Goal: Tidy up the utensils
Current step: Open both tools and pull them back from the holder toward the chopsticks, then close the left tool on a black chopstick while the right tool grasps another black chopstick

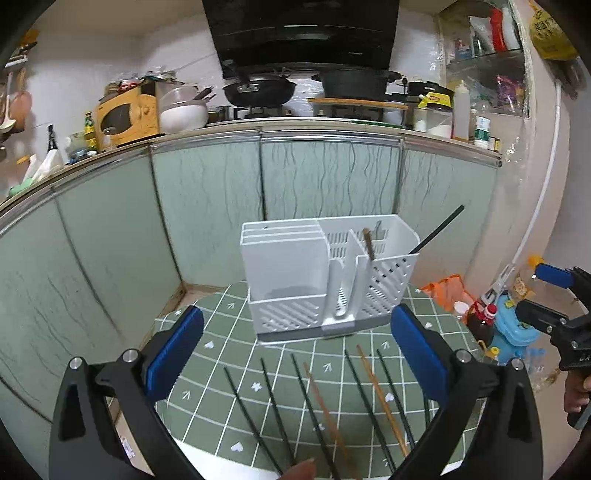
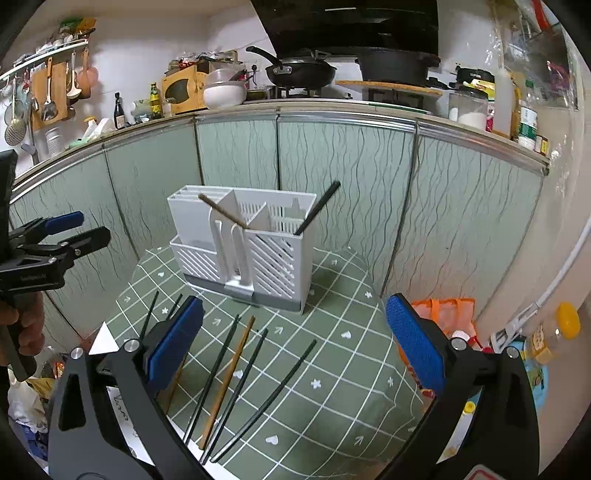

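Kitchen: pale green cabinet doors (image 1: 207, 206) are seen running behind a small table, with a black wok (image 1: 260, 90) and a dark pot (image 1: 354, 83) up on the counter under the range hood (image 1: 301, 33).
Table: a green tablecloth (image 1: 221, 402) with a white grid and little hearts is spread over it, and the task is laid out on top.
Utensil holder: the white utensil holder (image 1: 328, 277) is stood upright at the far side of the cloth, slotted walls facing the cameras.
Already inside: a brown chopstick (image 1: 368, 243) is seen leaning in a middle compartment, and a black chopstick (image 1: 437, 230) is tilted out over the holder's right corner.
Loose chopsticks: black chopsticks (image 1: 273, 398) and wooden chopsticks (image 1: 382, 398) are laid in a loose fan on the cloth, just in front of the holder, some pieces hidden behind the fingers.
Left gripper: the left gripper (image 1: 295, 354) is held over the near end of the fan, its blue pads (image 1: 173, 347) spread wide, nothing between them.
Right gripper: the right gripper (image 2: 293, 345) is hung above the cloth on the right side, blue pads (image 2: 415, 350) wide apart as well, nothing gripped.
Cross view: each gripper is caught side-on at the edge of the other's camera, well clear of the holder.
Beside the table: an orange bag (image 2: 443, 314) is glimpsed on the floor to the right.
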Motion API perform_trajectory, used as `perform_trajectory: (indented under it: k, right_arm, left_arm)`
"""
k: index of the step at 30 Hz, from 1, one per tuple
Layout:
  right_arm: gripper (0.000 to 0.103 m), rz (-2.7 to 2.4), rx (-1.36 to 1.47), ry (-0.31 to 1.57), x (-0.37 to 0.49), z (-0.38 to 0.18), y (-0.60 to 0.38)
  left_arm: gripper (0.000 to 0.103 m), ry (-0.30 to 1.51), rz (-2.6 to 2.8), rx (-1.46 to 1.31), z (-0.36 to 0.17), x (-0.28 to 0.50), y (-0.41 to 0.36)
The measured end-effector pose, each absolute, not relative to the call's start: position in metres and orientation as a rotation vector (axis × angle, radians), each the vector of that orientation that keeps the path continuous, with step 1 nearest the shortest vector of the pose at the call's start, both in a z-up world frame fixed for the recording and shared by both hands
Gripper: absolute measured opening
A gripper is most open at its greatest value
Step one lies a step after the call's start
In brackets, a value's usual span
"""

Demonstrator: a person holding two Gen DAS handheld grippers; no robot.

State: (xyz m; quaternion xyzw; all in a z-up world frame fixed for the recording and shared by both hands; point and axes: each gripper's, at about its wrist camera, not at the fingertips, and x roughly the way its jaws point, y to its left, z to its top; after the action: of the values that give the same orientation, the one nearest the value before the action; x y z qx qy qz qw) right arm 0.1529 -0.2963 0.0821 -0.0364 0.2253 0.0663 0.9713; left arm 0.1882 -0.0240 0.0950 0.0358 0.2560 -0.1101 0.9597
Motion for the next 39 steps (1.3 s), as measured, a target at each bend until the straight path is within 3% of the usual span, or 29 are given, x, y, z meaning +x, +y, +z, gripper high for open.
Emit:
perform_trajectory:
  k: [15,39]
  right_arm:
    - [0.095,0.084,-0.087,0.499,0.133,0.02,-0.285]
    - [0.095,-0.027,-0.084,0.547,0.117,-0.035,-0.288]
  left_arm:
    - [0.099,0.552,-0.116,0.057,0.046,0.161,-0.003]
    - [0.099,0.568,-0.014,0.085,-0.004,0.114,0.022]
